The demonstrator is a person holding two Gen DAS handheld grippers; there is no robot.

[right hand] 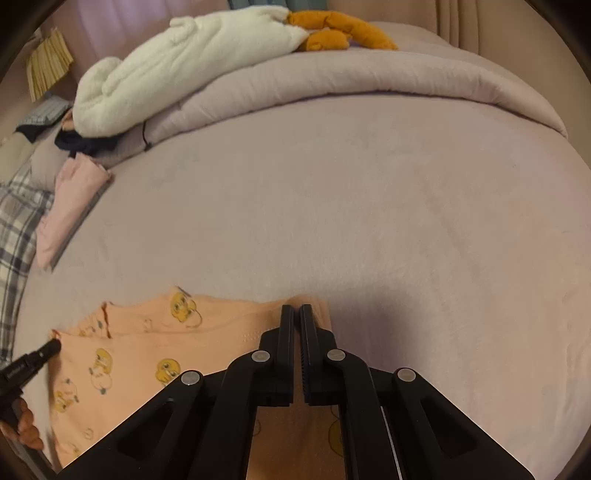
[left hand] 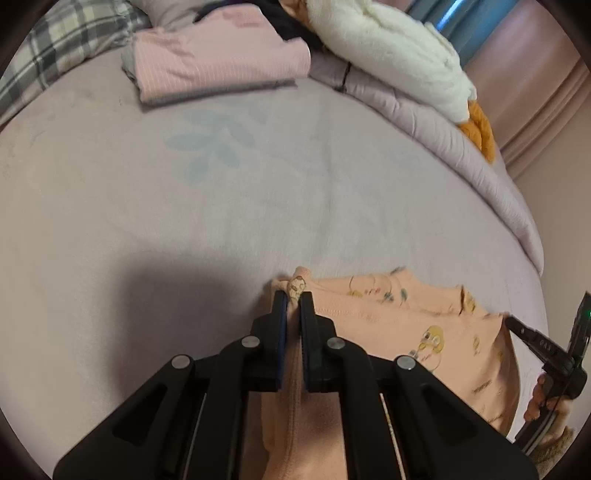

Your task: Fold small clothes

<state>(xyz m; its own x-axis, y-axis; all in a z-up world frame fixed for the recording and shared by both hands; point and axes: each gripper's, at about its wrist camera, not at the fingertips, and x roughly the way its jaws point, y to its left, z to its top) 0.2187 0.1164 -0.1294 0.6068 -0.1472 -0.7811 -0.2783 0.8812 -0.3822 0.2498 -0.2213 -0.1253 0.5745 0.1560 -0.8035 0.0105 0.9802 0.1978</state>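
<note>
A small peach garment printed with yellow cartoon chicks lies on the lilac bed sheet, close to me. In the left wrist view my left gripper is shut on a pinched fold at the garment's left corner, and cloth shows between its pads. The right gripper reaches the garment's far right edge, with a hand behind it. In the right wrist view the same garment spreads to the left. My right gripper is shut on its right corner, and the left gripper touches its left edge.
A folded pink striped stack lies at the back of the bed, next to a plaid pillow. A white fluffy blanket and an orange plush item rest on a rolled lilac duvet along the far side.
</note>
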